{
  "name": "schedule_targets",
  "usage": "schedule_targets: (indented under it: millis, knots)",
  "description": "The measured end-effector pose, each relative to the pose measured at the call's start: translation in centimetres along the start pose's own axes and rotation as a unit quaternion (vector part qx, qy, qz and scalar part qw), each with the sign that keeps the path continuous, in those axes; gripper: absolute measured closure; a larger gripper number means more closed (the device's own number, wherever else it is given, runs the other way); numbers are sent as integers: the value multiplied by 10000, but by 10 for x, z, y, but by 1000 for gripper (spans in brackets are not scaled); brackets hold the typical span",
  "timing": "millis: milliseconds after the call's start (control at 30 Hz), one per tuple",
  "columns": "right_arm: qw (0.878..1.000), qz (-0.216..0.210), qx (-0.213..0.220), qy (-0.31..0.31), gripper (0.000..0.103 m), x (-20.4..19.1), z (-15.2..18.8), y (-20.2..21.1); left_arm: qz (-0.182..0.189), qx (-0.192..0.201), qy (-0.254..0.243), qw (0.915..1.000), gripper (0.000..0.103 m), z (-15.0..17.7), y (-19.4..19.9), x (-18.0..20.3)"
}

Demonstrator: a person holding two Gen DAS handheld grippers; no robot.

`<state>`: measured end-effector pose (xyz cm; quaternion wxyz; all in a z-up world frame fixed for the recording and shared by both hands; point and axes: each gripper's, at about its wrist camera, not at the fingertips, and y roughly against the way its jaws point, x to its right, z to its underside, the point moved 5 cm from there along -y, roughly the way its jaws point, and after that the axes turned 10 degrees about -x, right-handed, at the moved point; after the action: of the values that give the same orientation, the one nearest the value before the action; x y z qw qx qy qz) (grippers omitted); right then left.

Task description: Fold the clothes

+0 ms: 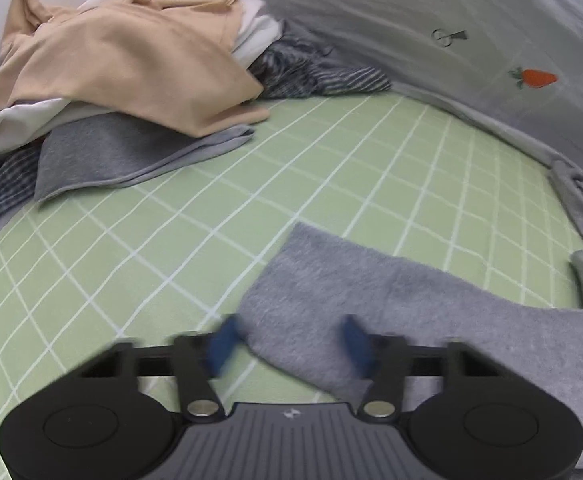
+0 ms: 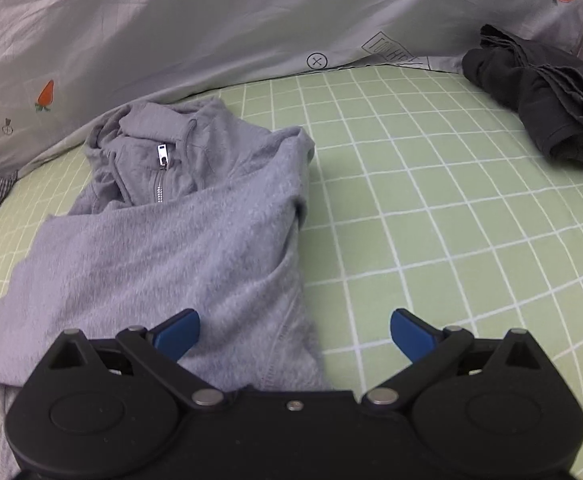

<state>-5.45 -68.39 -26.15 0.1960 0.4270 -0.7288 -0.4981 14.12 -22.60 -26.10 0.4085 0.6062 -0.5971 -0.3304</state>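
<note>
A light grey zip-neck sweater (image 2: 171, 248) lies on the green checked sheet (image 2: 451, 220), collar and zip (image 2: 162, 160) at the far end. One sleeve is folded across its front. My right gripper (image 2: 295, 332) stands wide open low over the sweater's near right edge, with one fingertip above the cloth and the other above bare sheet. In the left wrist view a grey sleeve end (image 1: 371, 288) of the sweater lies flat. My left gripper (image 1: 291, 340) is blurred, its jaws apart with the sleeve's corner between them and the pads not pressing on it.
A heap of clothes (image 1: 131, 64), tan on top with white, grey and striped pieces, sits at the far left. A dark folded garment (image 2: 551, 112) lies at the far right. A grey quilt (image 2: 211, 20) printed with carrots borders the back of the sheet.
</note>
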Motion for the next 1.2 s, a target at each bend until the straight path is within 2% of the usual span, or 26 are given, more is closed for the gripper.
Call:
schedule_targets:
  millis: [133,200,333,467,567,633,700,833,1000,1100,1200]
  knots:
    - [9999,-112,69,-38,0,-2,-4,3,933,-205,555,9939,83,2,1,11]
    - [9999,-153,70,-15,0,-4,-3,4,1288,-190,549,9900,83,4,7,28]
    - [9999,-129,86,59,0,-7,0,5,2077,-132,-59,9781,83,9,31,86]
    - [9999,-81,129,-5,0,-4,2,8,2890,-258,-873,9530,81,20,55,150]
    - [9997,100,214,-7,0,-3,2,12,2727,-348,-1695,9464,71,35,60,187]
    - [9993,244,263,66,0,-4,2,15,2513,-367,-2069,9448,47,43,61,198]
    - [9989,302,350,110,0,-7,0,20,2387,-274,-2066,9485,39,44,64,193]
    - [9980,45,624,5,0,-15,-5,35,2143,-215,-1664,9622,30,35,66,162]
    - [9956,-334,847,203,1,-49,-13,48,1468,-360,-1310,9798,30,29,54,124]
    - [9939,-494,821,540,3,-80,-17,45,1216,-539,-1195,9839,30,31,46,107]
    - [9908,-738,706,884,8,-111,-20,37,1155,-656,-1164,9843,30,34,41,98]
